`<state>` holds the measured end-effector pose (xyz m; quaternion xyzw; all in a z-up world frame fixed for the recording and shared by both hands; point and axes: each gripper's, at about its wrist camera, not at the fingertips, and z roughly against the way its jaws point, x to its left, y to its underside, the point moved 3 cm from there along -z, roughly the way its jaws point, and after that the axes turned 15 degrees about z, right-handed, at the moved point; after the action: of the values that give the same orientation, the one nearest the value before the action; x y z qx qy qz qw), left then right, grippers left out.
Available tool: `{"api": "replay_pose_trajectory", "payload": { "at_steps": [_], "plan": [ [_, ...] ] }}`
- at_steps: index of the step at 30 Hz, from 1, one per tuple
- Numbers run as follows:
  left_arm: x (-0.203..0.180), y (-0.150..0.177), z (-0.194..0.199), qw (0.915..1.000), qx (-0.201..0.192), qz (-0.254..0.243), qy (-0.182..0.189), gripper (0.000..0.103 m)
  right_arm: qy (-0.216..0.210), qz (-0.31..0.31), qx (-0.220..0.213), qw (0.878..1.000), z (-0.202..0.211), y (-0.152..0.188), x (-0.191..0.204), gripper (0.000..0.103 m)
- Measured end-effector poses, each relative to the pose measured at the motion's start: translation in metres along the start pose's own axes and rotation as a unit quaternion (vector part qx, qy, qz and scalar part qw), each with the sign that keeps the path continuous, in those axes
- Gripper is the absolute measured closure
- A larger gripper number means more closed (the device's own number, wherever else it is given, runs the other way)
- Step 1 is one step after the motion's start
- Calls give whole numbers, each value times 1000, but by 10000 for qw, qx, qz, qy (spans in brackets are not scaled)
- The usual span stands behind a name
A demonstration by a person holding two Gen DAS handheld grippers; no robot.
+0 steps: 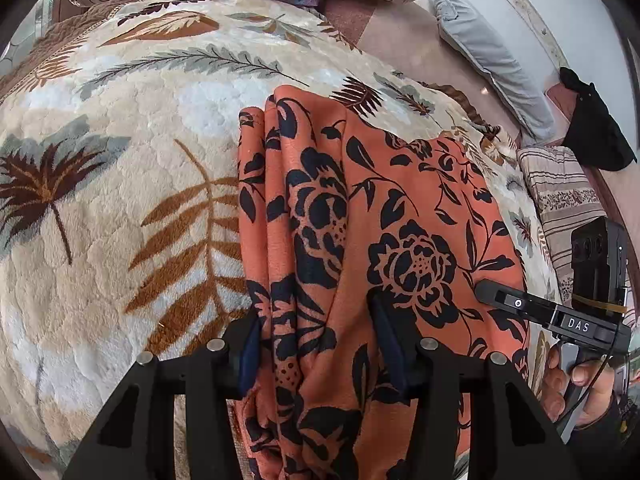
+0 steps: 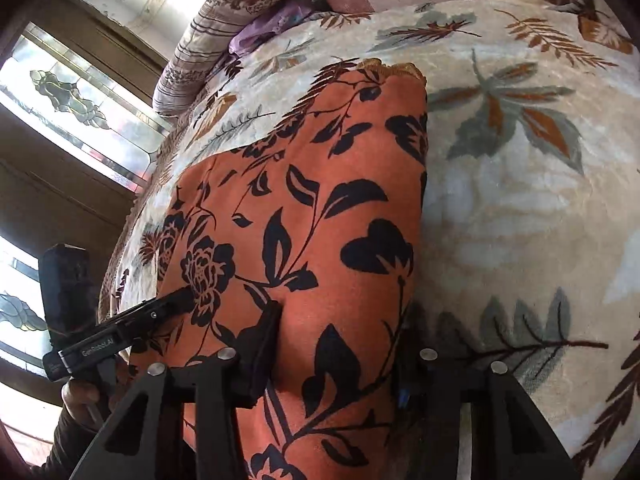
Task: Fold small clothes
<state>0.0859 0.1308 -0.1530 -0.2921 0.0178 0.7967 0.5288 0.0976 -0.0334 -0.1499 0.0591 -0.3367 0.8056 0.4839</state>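
Orange cloth (image 1: 400,208) with a black flower print lies on the leaf-patterned blanket (image 1: 120,200) of the bed, its long axis running from six toward twelve o'clock away from both grippers. Left gripper (image 1: 316,344) stands spread, straddling the bunched folds at the near left edge. Right gripper (image 2: 340,352) also looks parted over the near right edge, though whether it pinches anything I cannot tell. Both sit at the near end, so the fold would likely carry that end toward twelve.
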Motion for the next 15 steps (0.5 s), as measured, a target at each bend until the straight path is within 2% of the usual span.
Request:
{"api": "replay_pose_trajectory", "payload": {
  "at_steps": [1,4,5,8,12,15],
  "plan": [
    [1,1,0,10000,-11,35,-2,50,-20,-33,-1,10000,0,1,-1,54],
    [2,2,6,9999,-104,-17,-132,46,-337,-594,-75,9976,-5,7,-14,38],
    [1,3,7,9997,-148,-57,-184,46,-485,-770,-152,9957,-6,10,-17,36],
    [1,5,9,9994,-232,-44,-254,44,-553,-782,-195,9952,-6,12,-14,30],
    [1,7,11,9989,-290,-120,-336,42,-376,-544,-107,9978,-8,10,-6,29],
    [-1,9,10,9986,-335,-171,-382,42,-166,-320,-25,9993,-7,9,-1,37]
  ]
}}
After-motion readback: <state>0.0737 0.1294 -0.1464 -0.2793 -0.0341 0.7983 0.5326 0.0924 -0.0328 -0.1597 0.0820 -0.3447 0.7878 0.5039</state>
